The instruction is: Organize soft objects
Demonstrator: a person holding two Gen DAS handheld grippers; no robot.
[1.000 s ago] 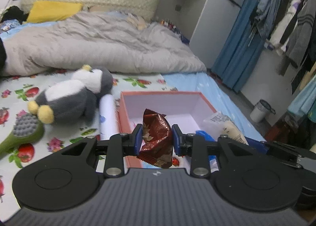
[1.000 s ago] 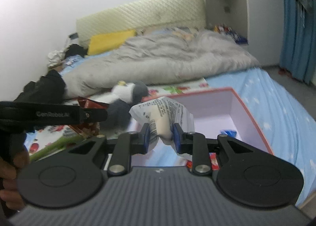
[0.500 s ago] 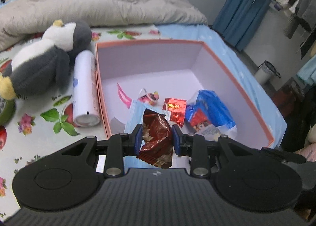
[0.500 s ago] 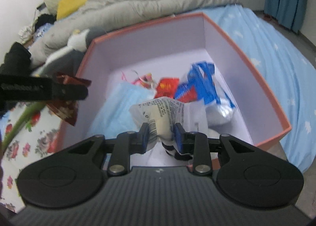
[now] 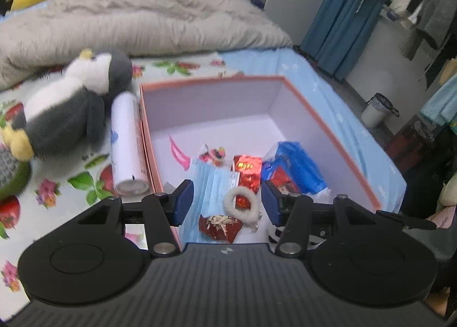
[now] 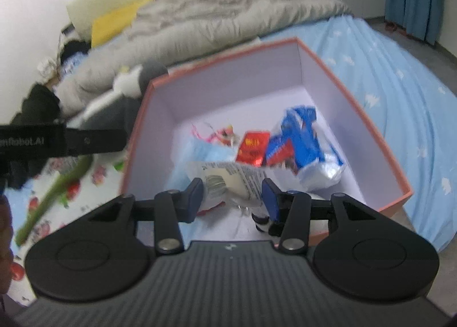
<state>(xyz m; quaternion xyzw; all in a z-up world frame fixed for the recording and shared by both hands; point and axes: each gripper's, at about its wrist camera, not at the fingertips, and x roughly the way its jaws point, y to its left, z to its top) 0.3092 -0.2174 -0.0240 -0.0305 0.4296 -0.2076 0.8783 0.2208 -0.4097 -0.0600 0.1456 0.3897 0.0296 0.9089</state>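
Note:
An open pink-rimmed box (image 5: 328, 121) (image 6: 371, 127) stands on the bed. Inside lie a blue face mask (image 5: 211, 184), a red packet (image 5: 247, 165), a blue-and-white bag (image 5: 297, 167) (image 6: 308, 144), a white fluffy hair tie (image 5: 242, 202) and a dark red snack wrapper (image 5: 220, 225). My left gripper (image 5: 227, 202) is open above the box's near end, the wrapper lying below it. My right gripper (image 6: 232, 194) is open, with a clear printed packet (image 6: 231, 177) loose between its fingers, over the box.
A grey-and-white penguin plush (image 5: 68, 107) and a white spray can (image 5: 127, 141) lie left of the box. A green brush (image 5: 11, 172) is at the far left. A grey duvet (image 5: 142, 18) covers the far bed. The left gripper's body (image 6: 57, 141) shows in the right wrist view.
Both grippers have opened over the box. The dark red wrapper has dropped from the left gripper into the box, and the clear packet has been let go by the right.

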